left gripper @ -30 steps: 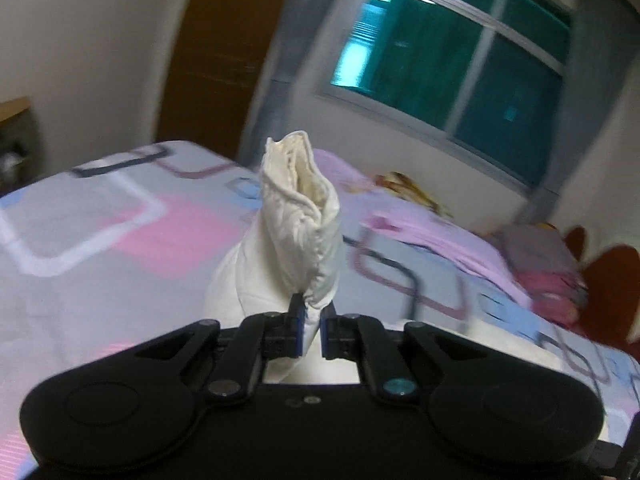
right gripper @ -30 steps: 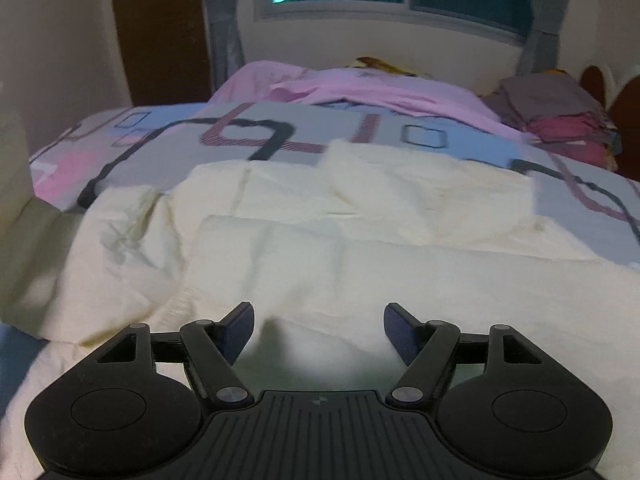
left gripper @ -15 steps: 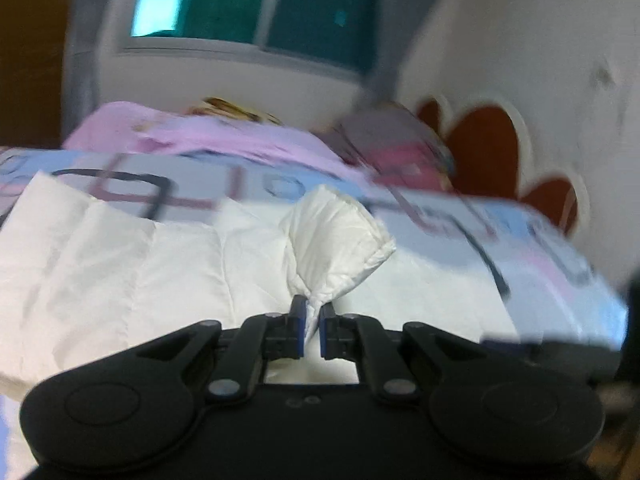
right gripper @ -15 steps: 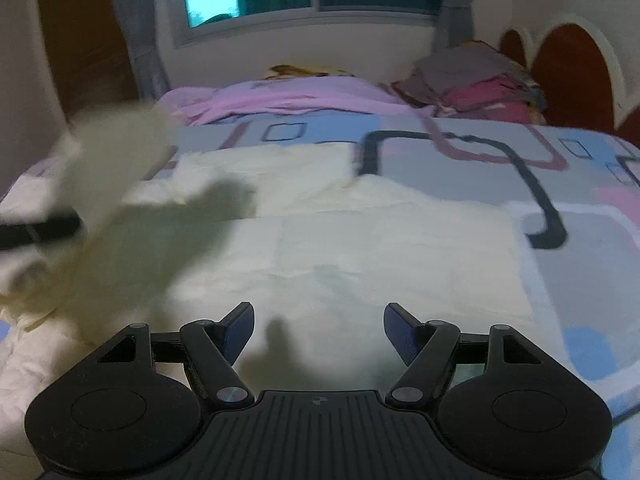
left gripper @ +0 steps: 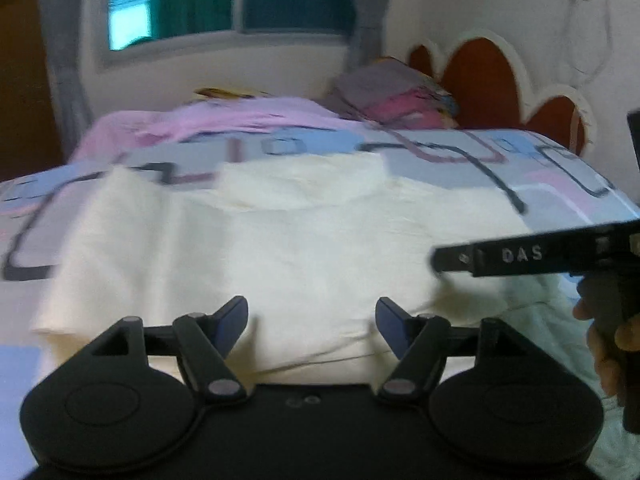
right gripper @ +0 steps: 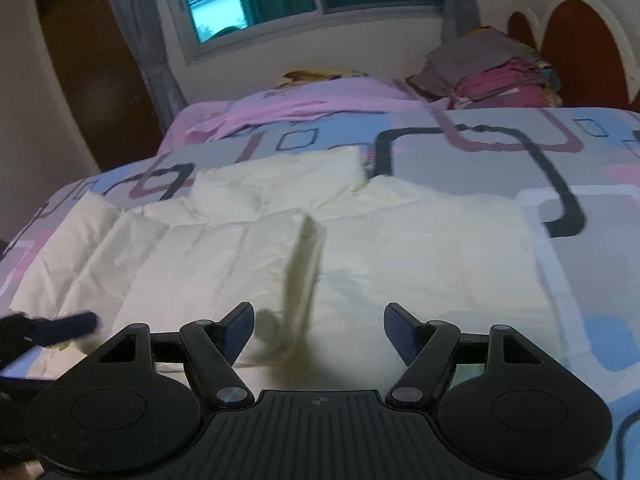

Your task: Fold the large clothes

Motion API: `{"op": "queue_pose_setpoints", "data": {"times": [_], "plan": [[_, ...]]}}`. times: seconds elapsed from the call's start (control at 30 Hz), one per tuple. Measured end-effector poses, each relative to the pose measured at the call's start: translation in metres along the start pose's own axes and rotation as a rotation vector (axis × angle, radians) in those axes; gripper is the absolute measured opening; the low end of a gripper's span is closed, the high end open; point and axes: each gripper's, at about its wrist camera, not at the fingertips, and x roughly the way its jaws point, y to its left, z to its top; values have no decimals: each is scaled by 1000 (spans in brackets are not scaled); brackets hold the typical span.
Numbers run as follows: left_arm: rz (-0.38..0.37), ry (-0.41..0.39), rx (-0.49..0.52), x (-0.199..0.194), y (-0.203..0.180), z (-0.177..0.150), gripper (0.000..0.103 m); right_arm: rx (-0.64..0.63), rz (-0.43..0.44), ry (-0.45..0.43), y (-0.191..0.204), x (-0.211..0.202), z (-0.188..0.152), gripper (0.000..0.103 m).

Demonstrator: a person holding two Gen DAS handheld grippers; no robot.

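Both the left hand-held gripper (left gripper: 312,316) and the right hand-held gripper (right gripper: 319,330) hover wide and empty over the cream garment (right gripper: 340,248), which lies spread flat on the patterned bed (right gripper: 500,148).

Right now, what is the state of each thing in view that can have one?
Cream padded garment: lying on the bed, partly folded, nothing grips it.
Left gripper: open, empty.
Right gripper: open, empty.
Stack of grey and pink clothes: folded, piled.
Grey curtain: drawn aside.
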Motion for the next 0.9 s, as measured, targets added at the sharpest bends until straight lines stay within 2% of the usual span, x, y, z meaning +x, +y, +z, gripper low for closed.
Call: {"op": "queue_pose_setpoints", "data": {"times": [0.27, 0.37, 0.4, 0.43, 0.47, 0.53, 0.63, 0.7, 0.77, 0.9], "plan": [[219, 9, -99, -31, 77, -21, 68, -3, 41, 55, 19, 32, -5, 71], [262, 31, -145, -30, 95, -28, 68, -18, 37, 56, 23, 37, -4, 71], [272, 36, -149, -28, 98, -29, 68, -20, 37, 56, 24, 38, -4, 67], [282, 42, -143, -25, 101, -30, 68, -20, 50, 64, 25, 39, -4, 44], [291, 43, -136, -20, 101, -29, 67, -17, 53, 74, 27, 42, -3, 38], [295, 40, -130, -17, 102, -30, 67, -25, 46, 74, 29, 42, -3, 38], [305, 25, -99, -6, 95, -31, 67, -45, 46, 56, 30, 36, 0, 12], [325, 33, -74, 4, 93, -31, 62, -78, 6, 9, 29, 25, 5, 9], [330, 36, -79, 8, 93, -30, 61, -116, -37, -23, 22, 14, 12, 8], [340, 30, -78, 12, 94, -30, 60, -128, -104, -11, -5, 4, 16, 8]]}}
